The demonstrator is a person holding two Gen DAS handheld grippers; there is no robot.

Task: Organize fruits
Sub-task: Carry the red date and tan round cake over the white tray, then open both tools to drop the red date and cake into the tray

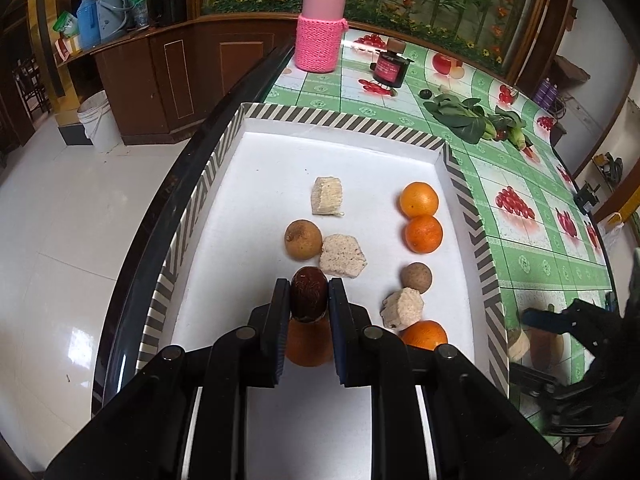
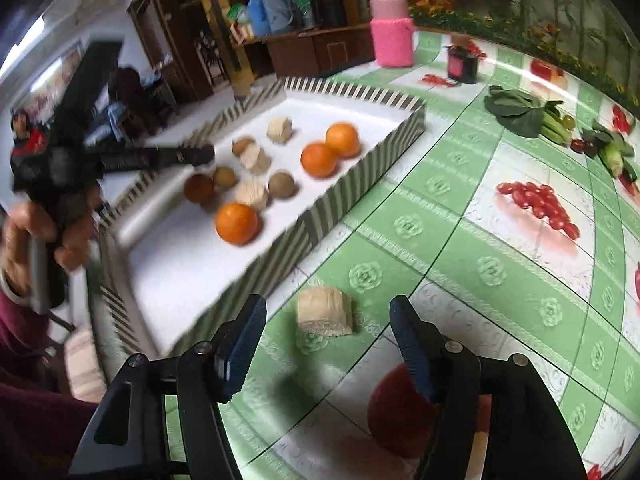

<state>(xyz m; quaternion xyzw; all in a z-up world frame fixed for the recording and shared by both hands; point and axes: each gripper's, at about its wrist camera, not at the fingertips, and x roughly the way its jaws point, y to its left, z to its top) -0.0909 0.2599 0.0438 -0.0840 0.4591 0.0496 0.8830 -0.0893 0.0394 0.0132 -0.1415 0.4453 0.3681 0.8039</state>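
Two grippers are at work over a table with a green fruit-print tablecloth [image 2: 460,216]. The left gripper [image 1: 309,300] is clamped on a dark brown, rough-skinned oval fruit [image 1: 308,294], its long axis running along the fingers, far end toward the tray's back wall. It hangs low over the white floor of a striped-rim tray [image 1: 340,118], just in front of a tan round fruit [image 1: 303,239] and a pale cake-like chunk [image 1: 343,255]. Three oranges, another tan fruit and two more pale chunks also lie in the tray. The right gripper [image 2: 328,344] stands wide apart around a beige ridged chunk [image 2: 324,312] lying on the tablecloth beside the tray, its pads not touching it
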